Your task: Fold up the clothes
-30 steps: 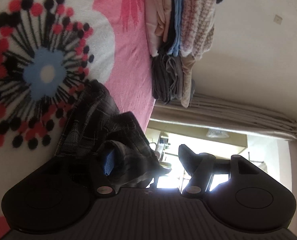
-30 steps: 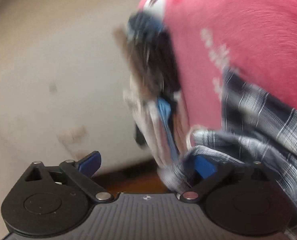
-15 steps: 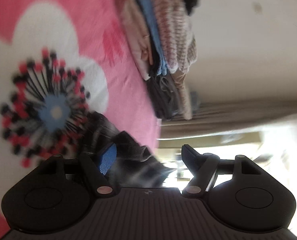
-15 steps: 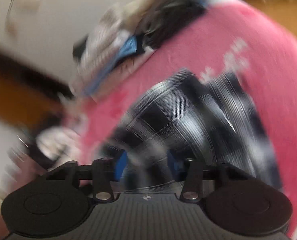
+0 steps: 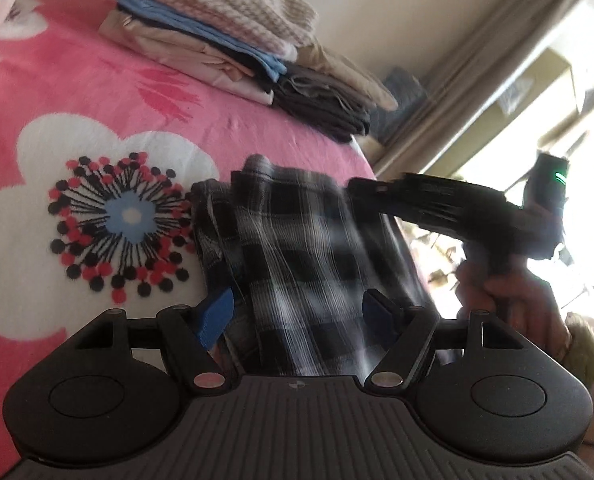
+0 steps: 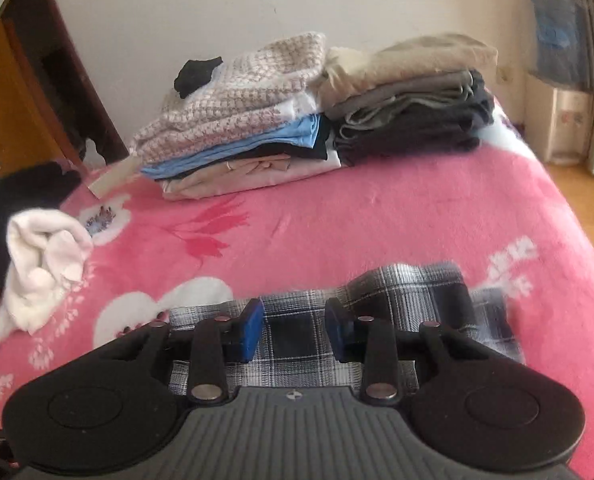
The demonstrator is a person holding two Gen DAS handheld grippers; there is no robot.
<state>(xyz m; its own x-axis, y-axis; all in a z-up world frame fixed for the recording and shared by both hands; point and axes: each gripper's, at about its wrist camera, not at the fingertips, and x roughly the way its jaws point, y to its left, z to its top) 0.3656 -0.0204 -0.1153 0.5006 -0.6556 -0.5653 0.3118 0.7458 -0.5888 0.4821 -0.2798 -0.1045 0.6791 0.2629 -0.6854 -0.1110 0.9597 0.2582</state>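
Note:
A black-and-white plaid garment (image 6: 413, 304) lies folded on the pink flowered blanket (image 6: 377, 208). In the right wrist view my right gripper (image 6: 295, 330) hovers just above its near part. Its jaws are closing, the cloth shows through the gap below them, and the blue pads (image 6: 251, 330) do not press on it. In the left wrist view the plaid garment (image 5: 297, 248) fills the space between the fingers of my left gripper (image 5: 297, 310), which stands wide and grips nothing. The right gripper (image 5: 381, 194), held by a hand (image 5: 497, 292), reaches over the cloth's far edge.
Two stacks of folded clothes (image 6: 249, 120) (image 6: 409, 112) stand at the far side of the bed by the wall. A crumpled white garment (image 6: 41, 256) lies at the left. A wooden door (image 6: 1, 100) is at the left, curtains (image 5: 477, 60) and a window at the right.
Both views have rolled upright. The right jaws went from wide to narrow. The plaid cloth, bunched around the fingers before, now lies flat on the blanket.

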